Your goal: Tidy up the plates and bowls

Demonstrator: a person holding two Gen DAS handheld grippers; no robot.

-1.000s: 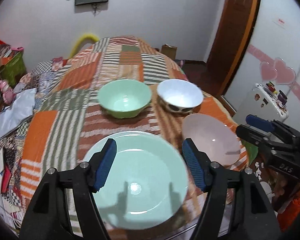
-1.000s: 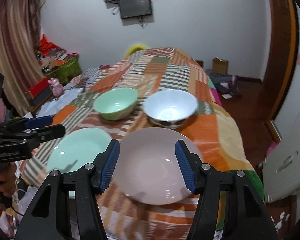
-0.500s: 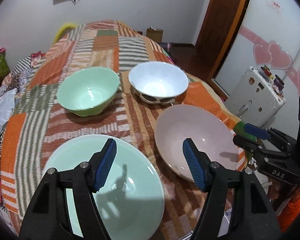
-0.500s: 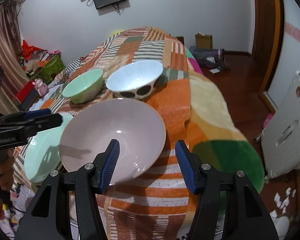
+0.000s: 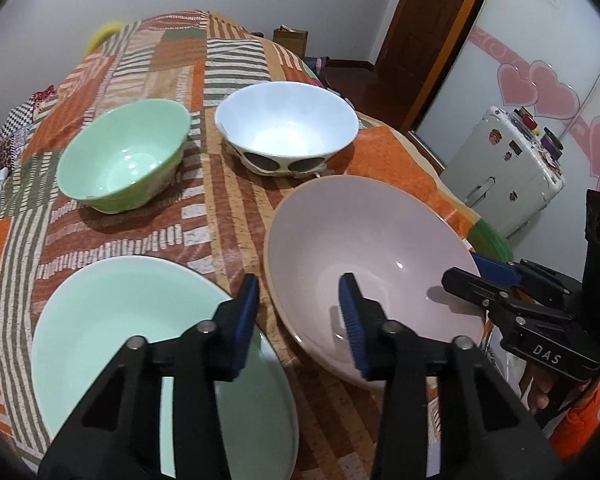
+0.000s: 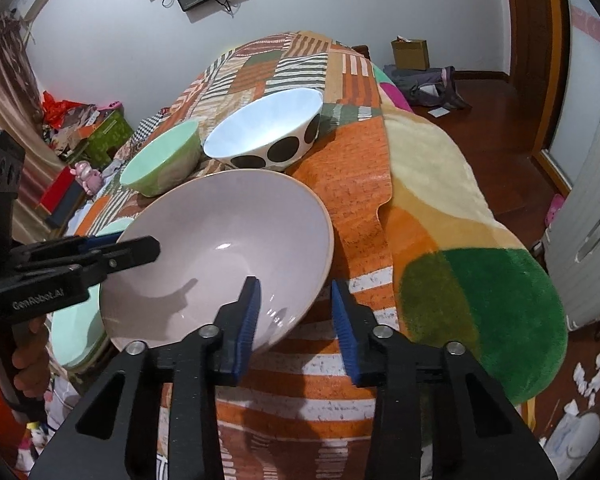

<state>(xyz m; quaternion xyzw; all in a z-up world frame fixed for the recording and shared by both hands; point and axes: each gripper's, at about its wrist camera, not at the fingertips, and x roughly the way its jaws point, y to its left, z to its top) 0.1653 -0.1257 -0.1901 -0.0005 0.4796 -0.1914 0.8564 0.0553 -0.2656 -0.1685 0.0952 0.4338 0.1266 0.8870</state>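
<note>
Left tool (image 5: 298, 312) is straddling the pink plate's (image 5: 364, 256) left rim, jaws narrowed, not gripping. Right tool (image 6: 296, 312) is straddling its right rim likewise. Green plate (image 5: 112, 320) is lying just left on the bed (image 5: 220, 208)

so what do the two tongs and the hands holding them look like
Both tongs, left and right, are matte black plastic with two angled arms, silver pivot screws and ribbed blue pads. From the side, the right one's body shows white "DAS" lettering; the left one's reads "GenRobot.AI". Bare fingers grip the handles, next to an orange sleeve. No cables visible.
</note>
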